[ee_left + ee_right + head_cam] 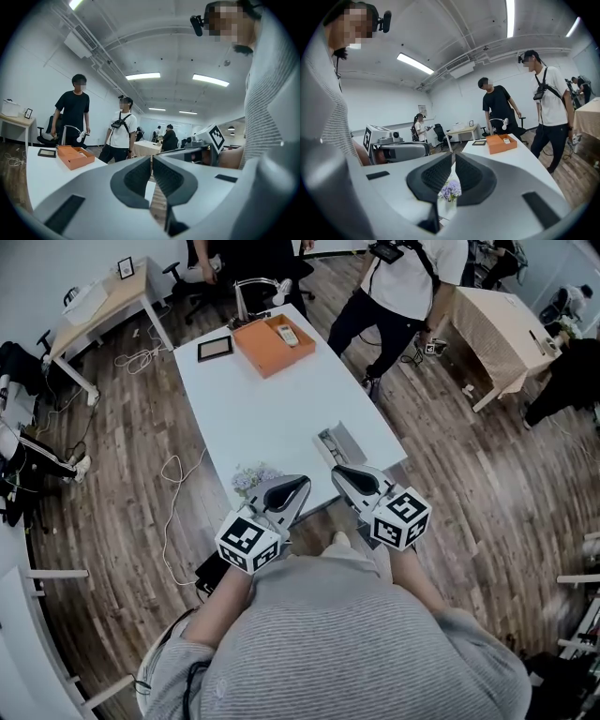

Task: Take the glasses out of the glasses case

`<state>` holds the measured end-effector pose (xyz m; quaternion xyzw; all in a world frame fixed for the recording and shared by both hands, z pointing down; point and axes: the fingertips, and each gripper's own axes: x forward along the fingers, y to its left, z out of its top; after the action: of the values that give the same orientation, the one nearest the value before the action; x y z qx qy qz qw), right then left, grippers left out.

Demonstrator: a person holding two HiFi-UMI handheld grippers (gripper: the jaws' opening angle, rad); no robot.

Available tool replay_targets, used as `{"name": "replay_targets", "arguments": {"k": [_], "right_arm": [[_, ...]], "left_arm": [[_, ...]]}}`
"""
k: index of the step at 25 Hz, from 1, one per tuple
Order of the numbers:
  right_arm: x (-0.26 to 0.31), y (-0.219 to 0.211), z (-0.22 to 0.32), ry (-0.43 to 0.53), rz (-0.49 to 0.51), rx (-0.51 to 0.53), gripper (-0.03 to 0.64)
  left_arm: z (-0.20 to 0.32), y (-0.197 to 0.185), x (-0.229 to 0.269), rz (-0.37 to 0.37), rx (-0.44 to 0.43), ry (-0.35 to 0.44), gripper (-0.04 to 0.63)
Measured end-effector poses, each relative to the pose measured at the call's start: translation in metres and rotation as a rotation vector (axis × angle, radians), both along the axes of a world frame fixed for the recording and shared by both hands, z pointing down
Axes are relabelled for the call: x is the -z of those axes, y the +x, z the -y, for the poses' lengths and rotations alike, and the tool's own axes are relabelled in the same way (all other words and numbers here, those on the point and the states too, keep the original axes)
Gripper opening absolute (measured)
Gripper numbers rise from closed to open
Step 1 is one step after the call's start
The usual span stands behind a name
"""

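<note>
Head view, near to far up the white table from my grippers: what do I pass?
Near to far: purple flowers → grey case → orange tray → desk lamp.

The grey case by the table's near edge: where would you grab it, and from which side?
The grey case lies flat on the table, long and narrow, so grip across its short width near the middle, probably coming from the near edge, where the right gripper hovers, jaws together. Whether it is open is unclear.
</note>
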<state>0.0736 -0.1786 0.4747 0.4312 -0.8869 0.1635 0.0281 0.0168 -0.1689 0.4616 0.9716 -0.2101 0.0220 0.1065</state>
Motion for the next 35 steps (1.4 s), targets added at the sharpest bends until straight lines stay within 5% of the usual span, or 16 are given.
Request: {"name": "replay_targets", "arguments": {"k": [5, 8, 35], "right_arm": [[-0.002, 0.002, 0.001, 0.007, -0.032, 0.017, 0.017], [-0.006, 0.002, 0.000, -0.001, -0.040, 0.026, 0.100], [-0.049, 0.022, 0.033, -0.080, -0.148, 0.054, 0.104]], "left_arm": [[0.000, -0.002, 0.000, -0.003, 0.010, -0.002, 0.023], [-0.001, -0.004, -0.001, -0.003, 0.017, -0.001, 0.023], [0.006, 0.001, -0.004, -0.001, 0.053, -0.009, 0.023]]}}
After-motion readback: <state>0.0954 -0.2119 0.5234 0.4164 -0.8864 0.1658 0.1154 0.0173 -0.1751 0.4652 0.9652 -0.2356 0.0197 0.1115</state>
